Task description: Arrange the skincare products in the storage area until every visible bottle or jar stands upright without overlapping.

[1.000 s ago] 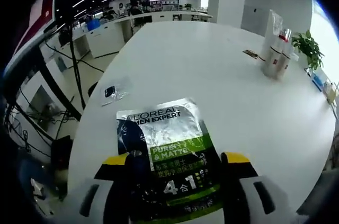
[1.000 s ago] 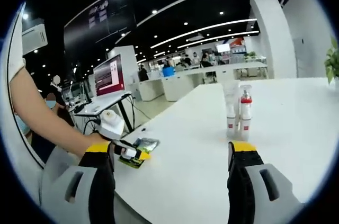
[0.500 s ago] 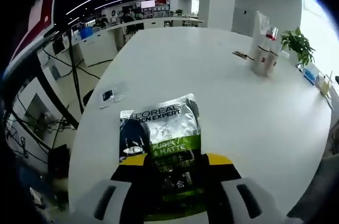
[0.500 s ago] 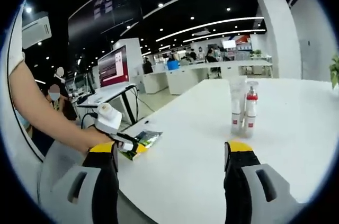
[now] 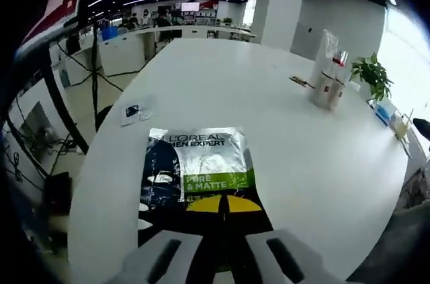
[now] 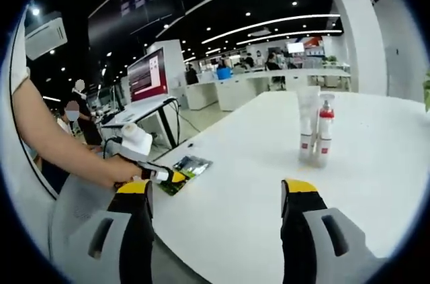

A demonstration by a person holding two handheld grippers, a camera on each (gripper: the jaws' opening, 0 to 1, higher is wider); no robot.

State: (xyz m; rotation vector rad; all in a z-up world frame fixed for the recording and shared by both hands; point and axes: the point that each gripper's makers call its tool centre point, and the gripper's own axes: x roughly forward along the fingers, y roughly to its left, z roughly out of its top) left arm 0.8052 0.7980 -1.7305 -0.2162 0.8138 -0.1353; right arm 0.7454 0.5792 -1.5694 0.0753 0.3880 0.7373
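A silver, black and green L'Oreal Men Expert sachet [image 5: 199,162] lies flat on the white table [image 5: 289,143]. My left gripper [image 5: 222,205] has its yellow tips together, shut on the sachet's near end. In the right gripper view the same left gripper [image 6: 161,175], held by a hand, touches the sachet [image 6: 191,166] near the table's left edge. A white tube and a red-capped white pump bottle [image 6: 317,129] stand upright close together farther along the table, the pair of bottles [image 5: 327,77] also showing far right. My right gripper [image 6: 216,188] hovers above the table, open and holding nothing.
A small clear packet [image 5: 134,111] lies near the table edge left of the sachet. A flat item [image 5: 299,82] lies beside the bottles and a potted plant [image 5: 373,72] stands at the far end. Desks, a monitor [image 6: 148,76] and people fill the room behind.
My left gripper's jaws, wide apart around the sachet a second ago, have closed onto its near end. The right gripper stays open; its view has drifted slightly.
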